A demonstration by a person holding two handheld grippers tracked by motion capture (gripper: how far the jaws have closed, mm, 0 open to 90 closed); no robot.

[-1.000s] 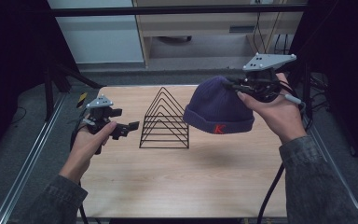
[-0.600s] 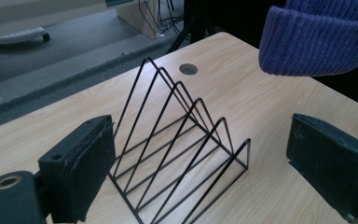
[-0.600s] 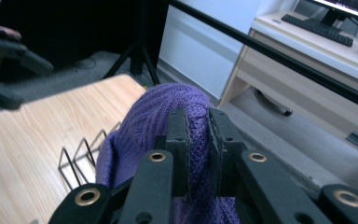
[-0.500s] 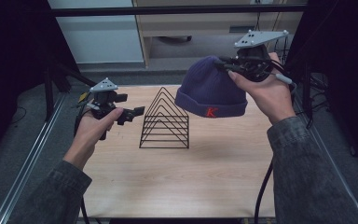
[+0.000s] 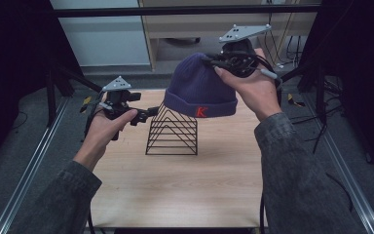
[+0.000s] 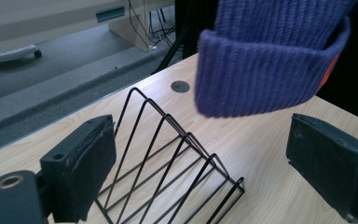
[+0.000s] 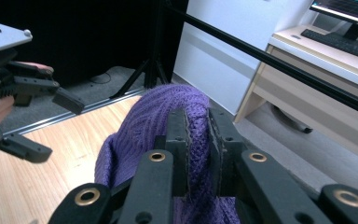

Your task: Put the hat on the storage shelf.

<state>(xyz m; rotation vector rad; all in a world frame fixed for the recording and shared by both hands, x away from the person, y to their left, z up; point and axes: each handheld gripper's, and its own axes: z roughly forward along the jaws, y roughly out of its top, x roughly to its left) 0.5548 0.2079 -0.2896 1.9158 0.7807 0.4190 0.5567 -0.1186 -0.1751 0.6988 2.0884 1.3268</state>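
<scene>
A ribbed purple knit beanie [image 5: 198, 90] with a red K hangs above the black wire triangular rack [image 5: 172, 132], its crown pinched in the right gripper [image 7: 197, 140], while the left gripper [image 6: 200, 163] hovers spread wide beside the rack, the beanie's top cut off there.

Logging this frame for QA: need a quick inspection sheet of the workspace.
Surface: wooden table, one round grommet hole.
Job's things: purple beanie held in the air above black wire rack.
Clutter: nothing seen.
Grippers: right gripper shut on the beanie's crown; left gripper open, facing the rack.
Cables: black cable hanging at the table's near edge.
Surroundings: desk with keyboard, dark frame bars.
</scene>
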